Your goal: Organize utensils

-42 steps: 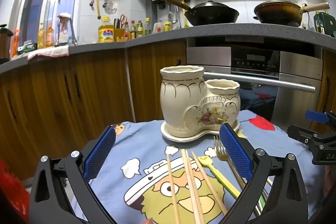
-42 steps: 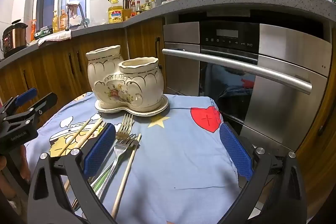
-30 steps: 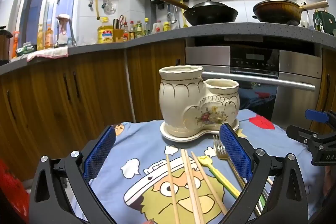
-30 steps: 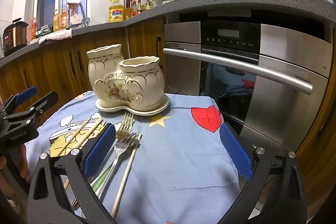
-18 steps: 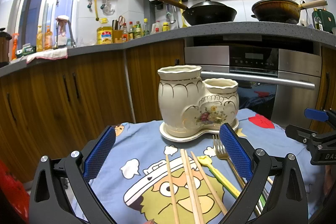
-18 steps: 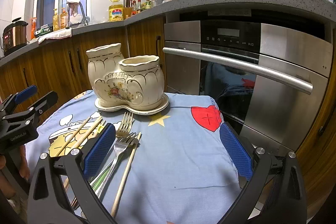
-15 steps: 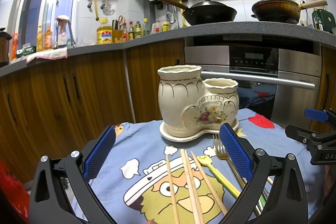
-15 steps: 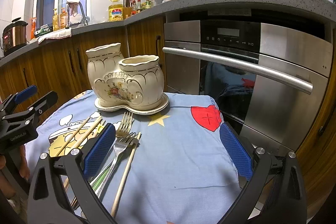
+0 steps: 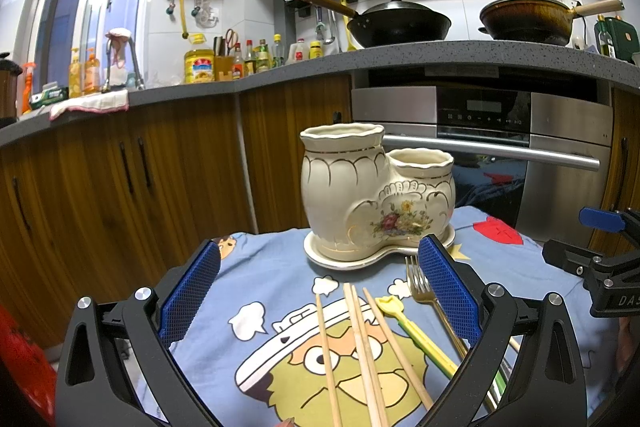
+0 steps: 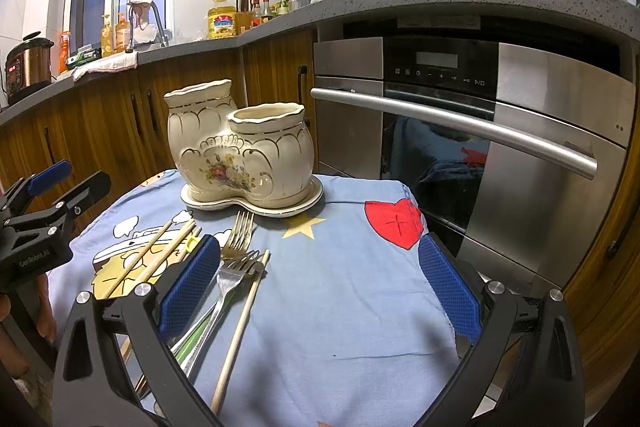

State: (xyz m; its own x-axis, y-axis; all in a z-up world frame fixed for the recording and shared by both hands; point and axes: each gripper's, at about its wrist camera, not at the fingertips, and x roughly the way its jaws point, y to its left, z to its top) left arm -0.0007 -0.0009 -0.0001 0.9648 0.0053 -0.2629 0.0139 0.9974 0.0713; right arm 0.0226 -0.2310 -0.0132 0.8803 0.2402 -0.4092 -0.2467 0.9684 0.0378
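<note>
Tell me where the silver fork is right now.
Right wrist view: the silver fork lies on the blue cloth between the gold fork and a lone chopstick.

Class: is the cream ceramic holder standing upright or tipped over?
Upright: the ceramic holder sits flat on its saucer, both openings facing up.

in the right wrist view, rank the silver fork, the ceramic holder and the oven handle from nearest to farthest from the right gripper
1. Silver fork: nearest, flat on the cloth just inside the left jaw of the right gripper.
2. Ceramic holder: farther ahead and left of centre, standing on its saucer at the far side of the cloth.
3. Oven handle: farthest, beyond the table edge, up and to the right.
</note>
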